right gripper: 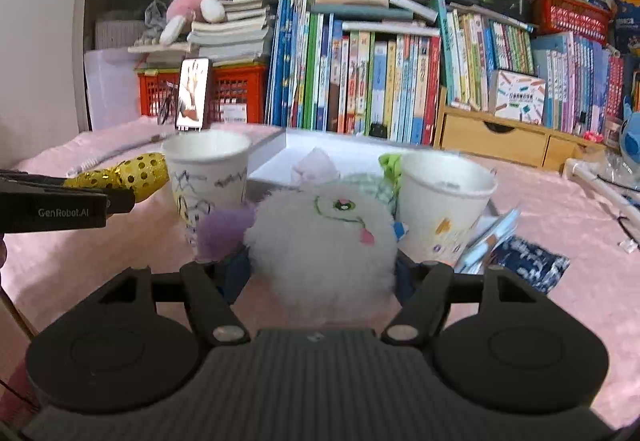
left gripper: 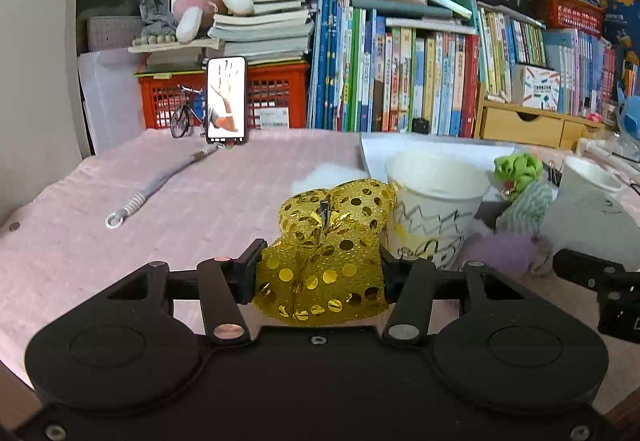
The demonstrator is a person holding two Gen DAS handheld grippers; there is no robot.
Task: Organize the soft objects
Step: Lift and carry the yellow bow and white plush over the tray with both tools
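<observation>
Left wrist view: left gripper (left gripper: 320, 273) clamped on a gold sequin bow (left gripper: 324, 269), jaws closed in against its sides, bow lifted just in front of a scribbled paper cup (left gripper: 434, 209) near the middle of the pink-covered tabletop (left gripper: 180, 209). Metal clip at the bow's knot pointing up. Touching the cup's side or only just beside it: cannot tell.

Right wrist view: right gripper (right gripper: 320, 273) clamped on a white fluffy pompom (right gripper: 320, 241) with a drawn face, jaws fairly wide but pressed into the fluff. Purple fluff (right gripper: 224, 229) just beside its left finger, second paper cup (right gripper: 444, 205) behind and to the right, first cup (right gripper: 208, 177) to the left with the bow alongside.

Step in hand, by the look of it: both soft things picked up and carried toward the cups, not yet dropped. Next move probably calls for raising each above a cup rim, centring over the mouth, then opening. Light cups, so likely to tip if nudged; bulky pompom may need pushing in. More soft bits, green and striped, lie between the cups, toward the far right of the tabletop.
</observation>
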